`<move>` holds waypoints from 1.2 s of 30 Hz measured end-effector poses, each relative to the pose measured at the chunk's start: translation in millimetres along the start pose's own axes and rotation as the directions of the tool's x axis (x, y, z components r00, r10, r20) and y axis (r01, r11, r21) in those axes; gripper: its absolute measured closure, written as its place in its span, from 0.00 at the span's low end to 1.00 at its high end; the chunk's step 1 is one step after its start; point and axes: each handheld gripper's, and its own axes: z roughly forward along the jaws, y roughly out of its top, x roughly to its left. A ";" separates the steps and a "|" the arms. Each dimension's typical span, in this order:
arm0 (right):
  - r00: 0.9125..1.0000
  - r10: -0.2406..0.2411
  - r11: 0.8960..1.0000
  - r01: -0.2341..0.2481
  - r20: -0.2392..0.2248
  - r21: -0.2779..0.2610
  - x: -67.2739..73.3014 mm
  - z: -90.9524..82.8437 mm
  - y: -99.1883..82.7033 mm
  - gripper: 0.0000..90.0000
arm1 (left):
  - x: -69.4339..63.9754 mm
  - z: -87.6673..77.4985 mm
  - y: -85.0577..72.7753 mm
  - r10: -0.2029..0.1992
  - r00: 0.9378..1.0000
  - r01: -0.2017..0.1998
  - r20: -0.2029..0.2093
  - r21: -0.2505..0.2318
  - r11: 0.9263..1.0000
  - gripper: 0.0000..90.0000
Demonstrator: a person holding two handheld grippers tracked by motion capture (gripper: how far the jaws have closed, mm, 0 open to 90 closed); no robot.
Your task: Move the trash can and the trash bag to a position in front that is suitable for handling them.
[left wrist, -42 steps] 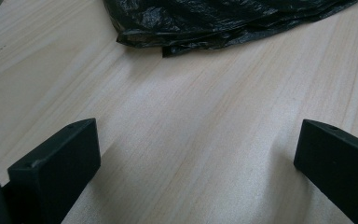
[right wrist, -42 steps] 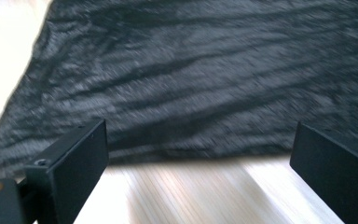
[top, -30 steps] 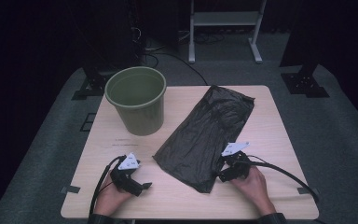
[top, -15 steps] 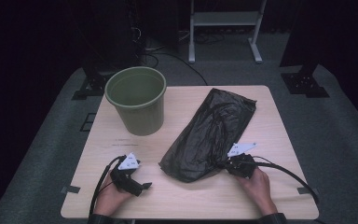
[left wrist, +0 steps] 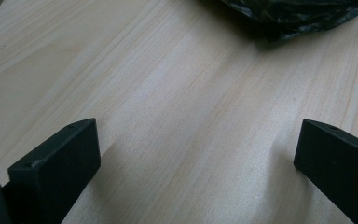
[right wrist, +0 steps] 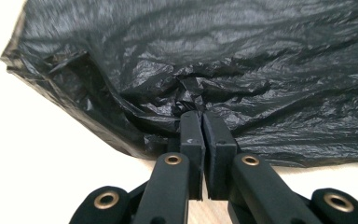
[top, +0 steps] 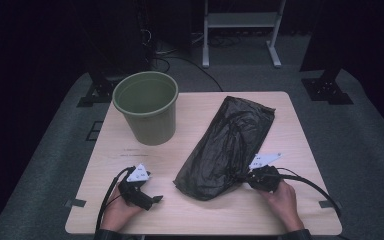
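Black grippers, brass rivets, grey triangular plates, black cables, dark sleeves.

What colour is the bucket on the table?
The bucket is olive green, clearest in the high view.

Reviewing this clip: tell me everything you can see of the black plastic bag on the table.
The black bag is thin, glossy, crinkled plastic film, lying mostly flat and slanted across the wooden table, its far end toward the table's far right, its near end bunched. It looks empty. The right gripper is shut on a gathered fold at its near right edge, puckering the film there. It lies apart from the green bucket and from the open left gripper.
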 end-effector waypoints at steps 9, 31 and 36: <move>1.000 0.026 1.000 -0.026 0.010 -0.002 -5.0 -22.6 -14.5 0.97 | -0.1 0.0 -0.1 -0.001 1.000 0.001 0.000 0.000 1.000 0.00; 0.970 0.122 0.987 -0.141 0.210 0.078 -34.5 -89.7 -91.2 0.78 | -0.7 -0.2 -0.2 -0.005 1.000 0.005 -0.005 0.000 1.000 0.00; 0.959 0.168 0.985 -0.175 0.227 0.011 -38.9 -109.6 -88.6 0.61 | -0.8 -0.2 -0.2 -0.005 1.000 0.005 -0.006 0.000 1.000 0.00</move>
